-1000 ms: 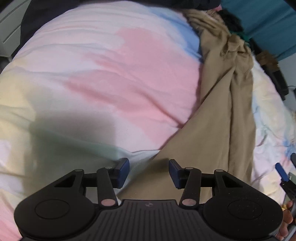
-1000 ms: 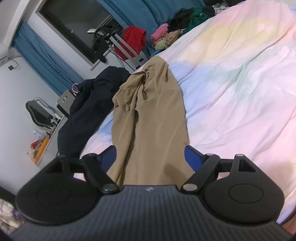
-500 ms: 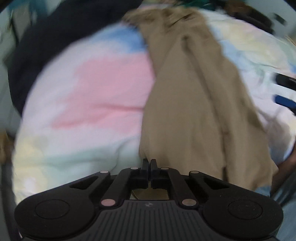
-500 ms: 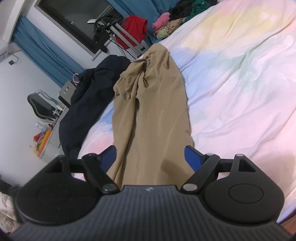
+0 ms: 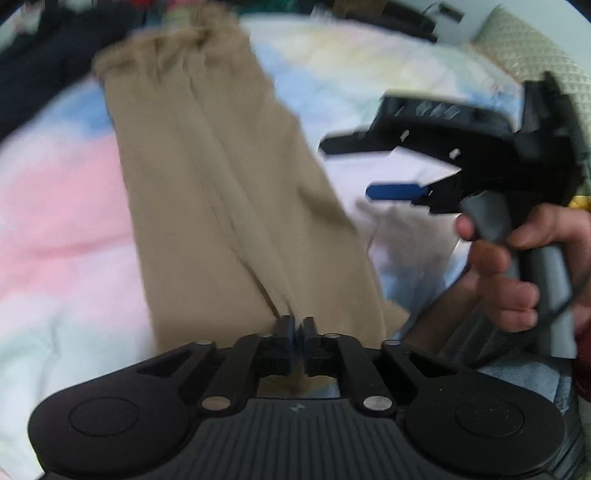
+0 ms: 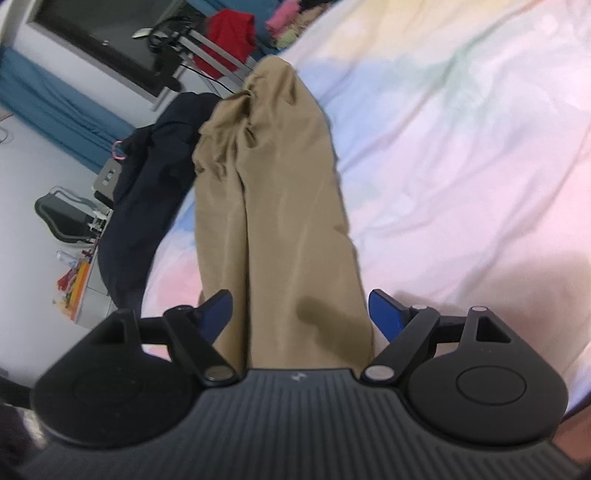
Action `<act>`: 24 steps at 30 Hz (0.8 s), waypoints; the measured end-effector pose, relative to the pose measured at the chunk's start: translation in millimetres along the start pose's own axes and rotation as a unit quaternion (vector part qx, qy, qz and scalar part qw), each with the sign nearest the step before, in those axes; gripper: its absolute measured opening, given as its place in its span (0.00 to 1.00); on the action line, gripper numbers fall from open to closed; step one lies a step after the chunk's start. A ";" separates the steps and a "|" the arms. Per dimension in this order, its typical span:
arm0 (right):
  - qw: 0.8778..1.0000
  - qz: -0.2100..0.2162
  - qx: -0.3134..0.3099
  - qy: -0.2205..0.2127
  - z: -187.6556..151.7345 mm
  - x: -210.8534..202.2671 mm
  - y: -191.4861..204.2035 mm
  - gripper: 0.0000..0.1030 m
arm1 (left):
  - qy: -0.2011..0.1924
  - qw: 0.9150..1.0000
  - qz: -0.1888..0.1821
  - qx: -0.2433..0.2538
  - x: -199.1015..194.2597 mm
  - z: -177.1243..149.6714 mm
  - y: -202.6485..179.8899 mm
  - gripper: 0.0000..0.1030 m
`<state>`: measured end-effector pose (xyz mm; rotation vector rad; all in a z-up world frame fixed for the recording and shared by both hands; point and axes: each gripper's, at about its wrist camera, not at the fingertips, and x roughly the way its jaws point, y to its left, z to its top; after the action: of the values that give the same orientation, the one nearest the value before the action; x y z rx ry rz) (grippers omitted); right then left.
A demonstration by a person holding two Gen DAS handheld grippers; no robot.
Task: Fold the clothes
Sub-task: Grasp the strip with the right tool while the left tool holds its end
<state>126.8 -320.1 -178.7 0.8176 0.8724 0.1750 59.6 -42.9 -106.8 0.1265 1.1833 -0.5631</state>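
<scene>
**A:** Where do things stand with the khaki trousers [image 6: 280, 206]?

**B:** They lie lengthwise on the pastel bed cover [image 6: 461, 147], legs side by side, the bunched waist at the end away from the cameras. The left tongs [image 5: 297, 325] are pinched together on the trousers' near hem. The right tongs [image 6: 301, 310] are spread wide, one finger off each side of the same near end, gripping nothing.

**A:** What might go wrong?

**B:** The left tongs appear to have only a small bite of cloth near the middle of the hem. If that end is lifted, I'd expect the loose corners to droop and the two legs to slide apart, giving a crooked fold. A thin pinch could also slip out. The left view is blurred, so I can't tell whether both layers are caught.

**A:** And the right side?

**B:** From the left camera, the right tongs [image 5: 399, 170] hover just off the trousers' right edge, with the hand [image 5: 517, 266] close by. The two tools are near enough to knock together.

**A:** Anything in the way?

**B:** A dark garment [image 6: 147, 192] lies touching the trousers' left side near the waist, so a fold carried that far could snag it. A heap of clothes [image 6: 284, 26] sits beyond the waist. The bed cover to the right of the trousers is wrinkled but open.
</scene>
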 end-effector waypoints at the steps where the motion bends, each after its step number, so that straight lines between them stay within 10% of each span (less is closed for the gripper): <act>1: 1.000 0.002 0.010 0.010 -0.7 2.8 -3.3 0.81 | 0.010 1.000 -0.007 -0.015 3.1 1.2 5.8 0.22; 8: 0.997 -0.007 0.035 0.067 -8.4 20.9 -14.3 0.80 | -0.026 0.985 -0.053 -0.159 -4.3 0.8 68.1 0.80; 15: 0.996 -0.003 0.022 0.091 -11.3 31.0 -10.6 0.64 | -0.044 0.943 -0.074 -0.322 16.1 -0.5 134.2 0.77; 24: 0.990 0.007 -0.016 0.137 -30.1 25.6 8.2 0.45 | -0.016 0.964 -0.106 -0.244 20.6 3.7 98.6 0.79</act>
<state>122.7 -285.9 -199.7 0.7810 1.1189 0.3187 115.2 32.9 -143.1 -0.4336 1.2801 -0.4415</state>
